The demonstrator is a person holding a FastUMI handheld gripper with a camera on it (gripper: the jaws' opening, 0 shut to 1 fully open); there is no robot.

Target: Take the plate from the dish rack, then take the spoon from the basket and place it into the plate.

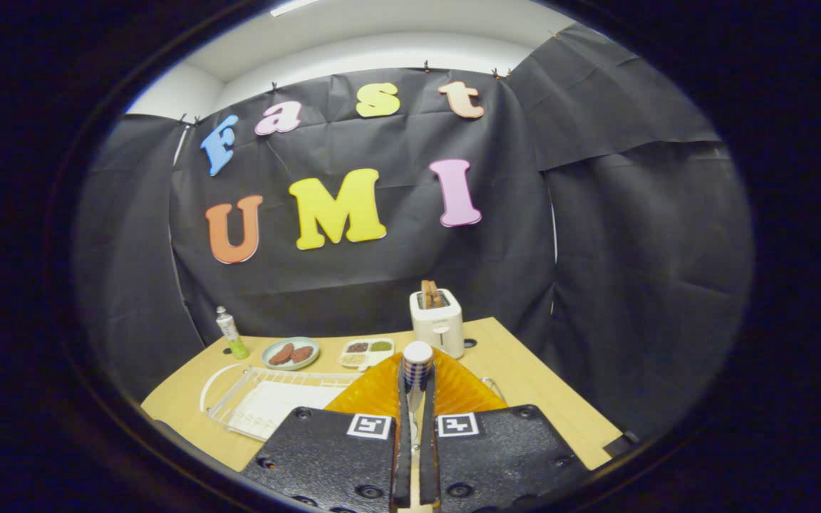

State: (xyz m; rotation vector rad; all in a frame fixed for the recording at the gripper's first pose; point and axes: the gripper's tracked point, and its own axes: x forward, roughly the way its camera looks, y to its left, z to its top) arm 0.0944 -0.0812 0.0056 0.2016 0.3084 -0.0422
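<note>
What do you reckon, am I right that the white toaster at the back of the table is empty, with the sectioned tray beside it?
Not quite: the gripper view shows the toaster holding slices of toast. The sectioned tray does sit beside it. The tool, fingers close together, is at an orange plate; whether it grips cannot be told.

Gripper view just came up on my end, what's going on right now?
The hand-held gripper has its jaws nearly closed on the handle of a spoon, whose round, checked end sticks up between them. It is lifted above an orange plate lying on the wooden table. A clear dish rack sits beside the plate. Beyond are a toaster, a divided snack tray, a small plate of food and a tube.
</note>
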